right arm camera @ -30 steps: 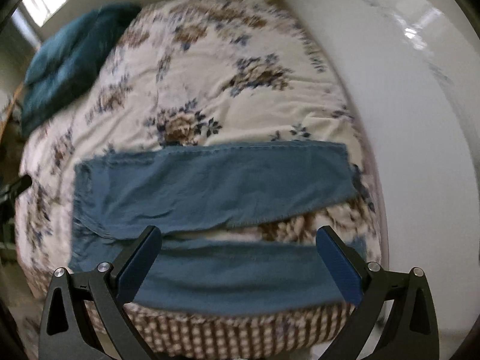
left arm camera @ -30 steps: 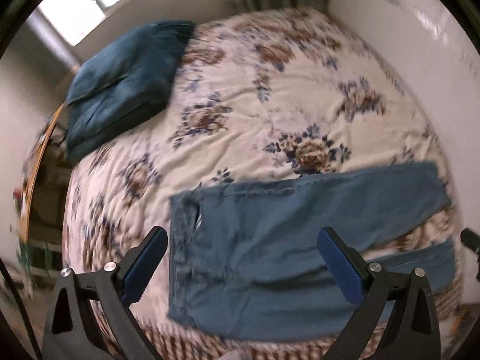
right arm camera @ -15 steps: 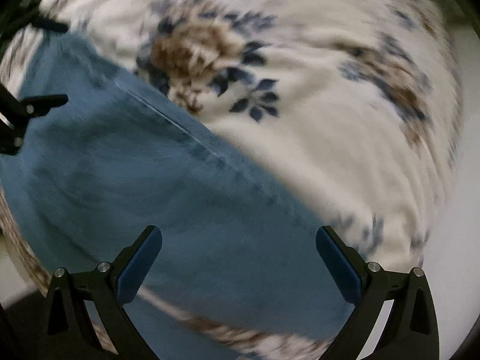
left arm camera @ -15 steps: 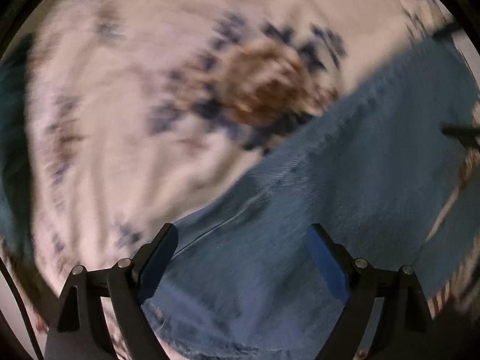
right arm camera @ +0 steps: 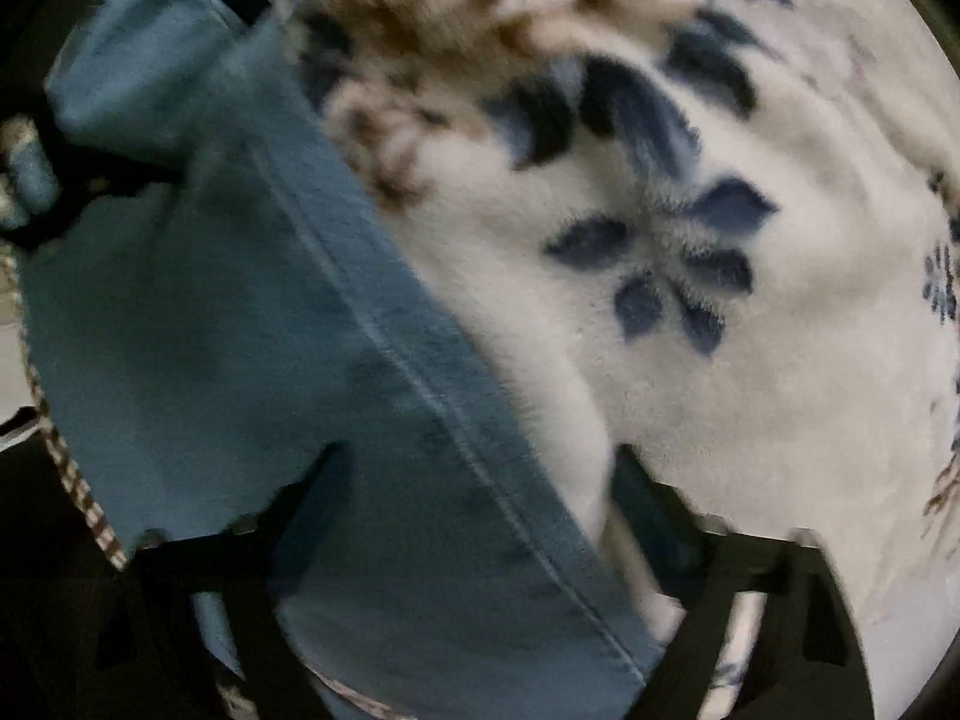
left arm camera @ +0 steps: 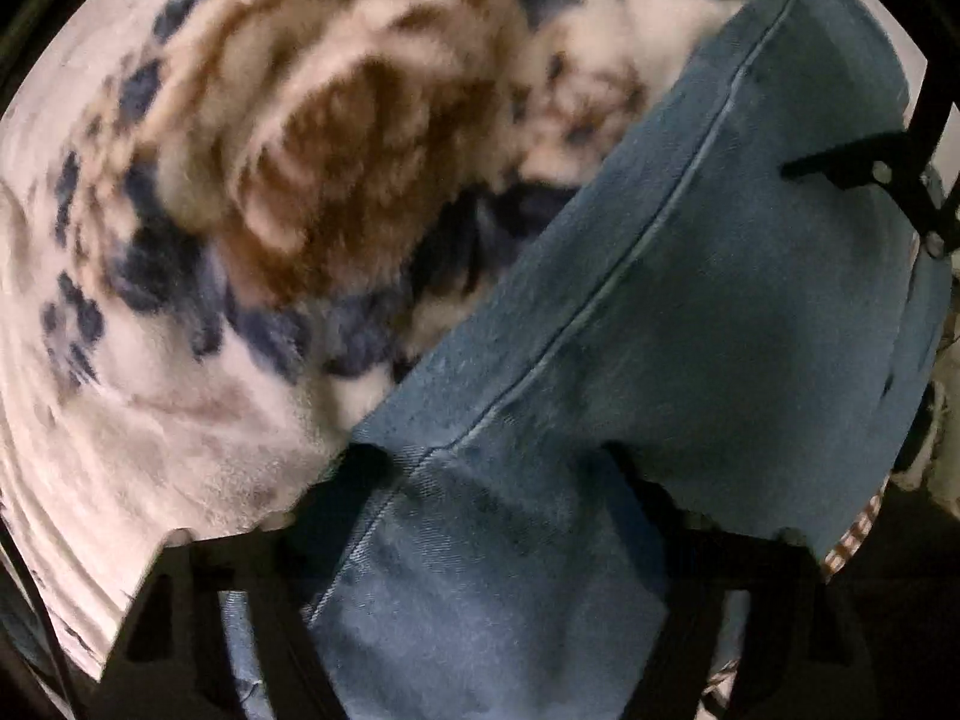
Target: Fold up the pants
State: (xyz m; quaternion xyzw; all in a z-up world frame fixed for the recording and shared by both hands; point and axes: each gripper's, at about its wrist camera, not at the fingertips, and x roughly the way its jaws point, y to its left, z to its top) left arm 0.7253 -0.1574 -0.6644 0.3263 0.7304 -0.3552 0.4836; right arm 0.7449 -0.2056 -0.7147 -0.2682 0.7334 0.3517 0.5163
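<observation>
The blue jeans (left arm camera: 720, 330) lie flat on a fluffy floral blanket (left arm camera: 180, 420). My left gripper (left arm camera: 492, 474) points steeply down onto the jeans' seamed edge. Its jaws are closing, with denim filling the gap between them. In the right wrist view the jeans (right arm camera: 240, 330) cover the left half. My right gripper (right arm camera: 480, 480) also points down, its jaws closing astride the seamed edge, denim on one side and blanket (right arm camera: 780, 420) on the other. I see no firm pinch by either pair of pads. One finger (left arm camera: 852, 165) of the right gripper shows in the left wrist view.
A brown-and-white checked bed skirt (left arm camera: 852, 540) marks the bed's near edge just beyond the jeans, and it shows again as the checked bed skirt (right arm camera: 78, 480) in the right wrist view. Below it the floor is dark. A dark finger (right arm camera: 102, 192) of the left gripper shows at the far left.
Both grippers have dropped from high over the bed down onto the jeans and rolled. Their jaws have narrowed, and denim now sits between the fingers.
</observation>
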